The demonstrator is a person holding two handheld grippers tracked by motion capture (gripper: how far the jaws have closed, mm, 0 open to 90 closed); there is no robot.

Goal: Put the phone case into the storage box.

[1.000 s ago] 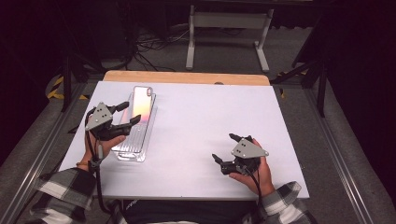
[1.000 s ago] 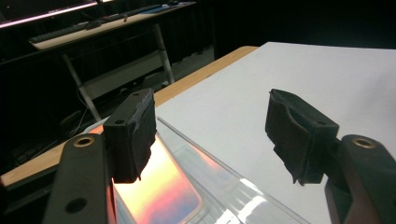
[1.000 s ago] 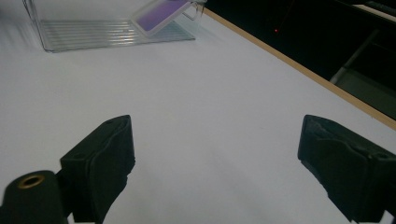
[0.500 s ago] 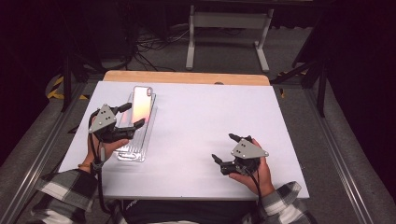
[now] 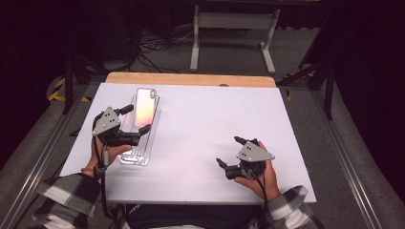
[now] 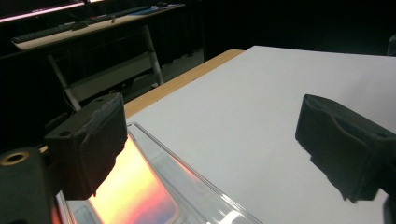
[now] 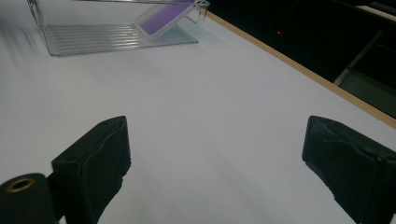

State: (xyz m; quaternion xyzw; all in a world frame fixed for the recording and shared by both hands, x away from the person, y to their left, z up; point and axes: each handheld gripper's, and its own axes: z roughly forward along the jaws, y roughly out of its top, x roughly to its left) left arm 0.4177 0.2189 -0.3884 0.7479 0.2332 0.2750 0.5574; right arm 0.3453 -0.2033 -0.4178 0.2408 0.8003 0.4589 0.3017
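A clear plastic tray (image 5: 136, 155) lies on the left of the white table, with a phone (image 5: 144, 106) whose screen glows pink and orange leaning in it. My left gripper (image 5: 138, 119) hovers over the tray's middle; its jaws have just been opening, stand wide apart and grip nothing. In the left gripper view the phone (image 6: 130, 191) and tray rim (image 6: 196, 182) sit low between those jaws. My right gripper (image 5: 228, 151) rests near the front right; its jaws have just been opening too, with bare table between them. The right gripper view shows the tray (image 7: 93, 39) and phone (image 7: 163, 14) far off.
The white table top (image 5: 215, 114) ends at a wooden strip (image 5: 191, 79) along the far edge. Beyond it stand a metal frame (image 5: 229, 28) and cables on the dark floor. Metal rails run along both sides of the table.
The left gripper's jaws have spread wider over the tray and the hand has shifted slightly toward the near edge. The right jaws have also spread; that hand stayed put.
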